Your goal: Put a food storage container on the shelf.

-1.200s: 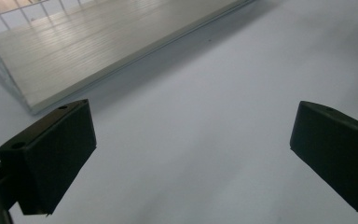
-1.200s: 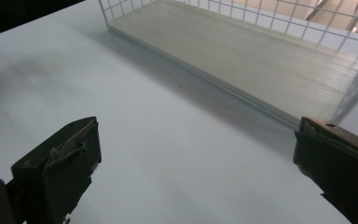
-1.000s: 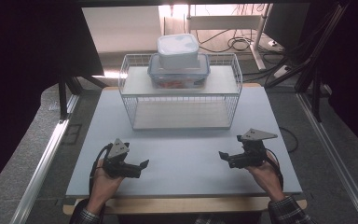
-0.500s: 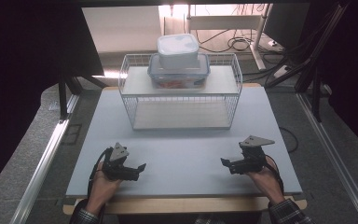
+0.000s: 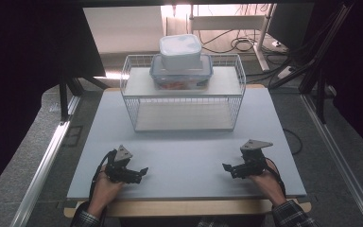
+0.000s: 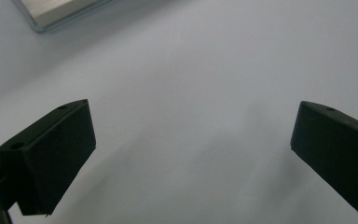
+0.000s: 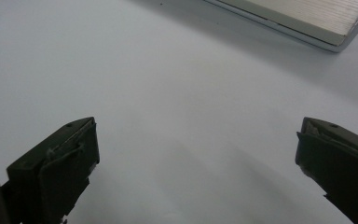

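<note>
My left gripper (image 5: 141,173) rests low over the pale table (image 5: 184,156) near its front left, held by a hand, jaws pointing right. In the left gripper view its black jaws (image 6: 193,154) stand wide apart with bare tabletop between them. My right gripper (image 5: 228,169) sits near the front right, jaws pointing left. Its jaws (image 7: 196,163) are also spread wide over bare table. A white wire rack (image 5: 238,90) stands at the back centre. On its shelf sits a clear blue-rimmed container (image 5: 182,78) with a white tub (image 5: 180,51) stacked on top.
Metal rails run along the floor at the left (image 5: 42,165) and right (image 5: 345,170) of the table. Cables (image 5: 246,45) lie on the floor behind the rack. A light board edge (image 7: 307,18) shows at the top of the right gripper view.
Both grippers have dropped lower and nearer the front edge of the table. The rack and containers have stayed put.
</note>
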{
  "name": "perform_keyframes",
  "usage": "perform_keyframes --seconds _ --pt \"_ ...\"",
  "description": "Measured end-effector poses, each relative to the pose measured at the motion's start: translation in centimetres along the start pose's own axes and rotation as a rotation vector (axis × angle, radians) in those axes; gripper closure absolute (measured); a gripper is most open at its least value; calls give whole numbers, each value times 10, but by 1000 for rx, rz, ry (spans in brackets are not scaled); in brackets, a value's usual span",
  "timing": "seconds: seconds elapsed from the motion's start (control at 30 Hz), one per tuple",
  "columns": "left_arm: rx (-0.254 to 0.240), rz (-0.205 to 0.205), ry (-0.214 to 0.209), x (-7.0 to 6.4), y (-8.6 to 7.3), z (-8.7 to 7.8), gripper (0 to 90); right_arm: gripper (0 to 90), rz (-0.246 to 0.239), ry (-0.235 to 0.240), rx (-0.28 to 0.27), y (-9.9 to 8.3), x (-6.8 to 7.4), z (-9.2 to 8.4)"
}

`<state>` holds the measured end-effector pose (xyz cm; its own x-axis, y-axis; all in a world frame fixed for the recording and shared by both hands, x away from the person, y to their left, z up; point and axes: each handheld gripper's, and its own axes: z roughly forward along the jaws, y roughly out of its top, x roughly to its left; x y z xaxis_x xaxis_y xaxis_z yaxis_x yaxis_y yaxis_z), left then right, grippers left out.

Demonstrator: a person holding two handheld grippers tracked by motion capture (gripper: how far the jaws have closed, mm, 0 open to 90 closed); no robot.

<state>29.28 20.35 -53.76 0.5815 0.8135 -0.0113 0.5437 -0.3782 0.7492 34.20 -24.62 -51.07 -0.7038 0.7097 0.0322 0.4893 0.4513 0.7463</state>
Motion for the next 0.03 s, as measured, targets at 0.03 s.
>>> perform_keyframes --seconds 0.03 --pt "-15 -6 -8 1 1 -1 0 0 0 0 0 0 0 0"
